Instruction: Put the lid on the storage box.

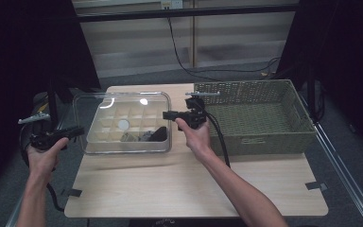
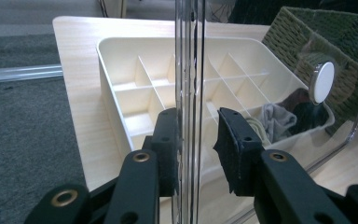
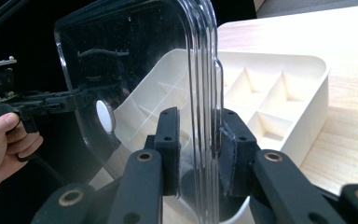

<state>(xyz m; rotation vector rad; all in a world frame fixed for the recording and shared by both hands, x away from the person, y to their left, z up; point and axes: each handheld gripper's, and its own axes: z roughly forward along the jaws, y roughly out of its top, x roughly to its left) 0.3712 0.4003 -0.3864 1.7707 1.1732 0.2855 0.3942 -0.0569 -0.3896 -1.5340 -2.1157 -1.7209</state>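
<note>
Here both grippers clamp the clear lid point(image 1: 123, 106) above the tray point(image 1: 123, 137)

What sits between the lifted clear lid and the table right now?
The cream divided tray, seen through the clear lid in the high view; the table.

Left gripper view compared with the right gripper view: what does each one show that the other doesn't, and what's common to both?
The left gripper view brings in the green woven basket and the dark and grey cloths in a tray compartment. The right gripper view brings in the person's left hand with the left gripper on the lid's far edge. Both share the clear lid clamped edge-on between black jaws, its white knob, the cream divided tray and the wooden table.
</note>
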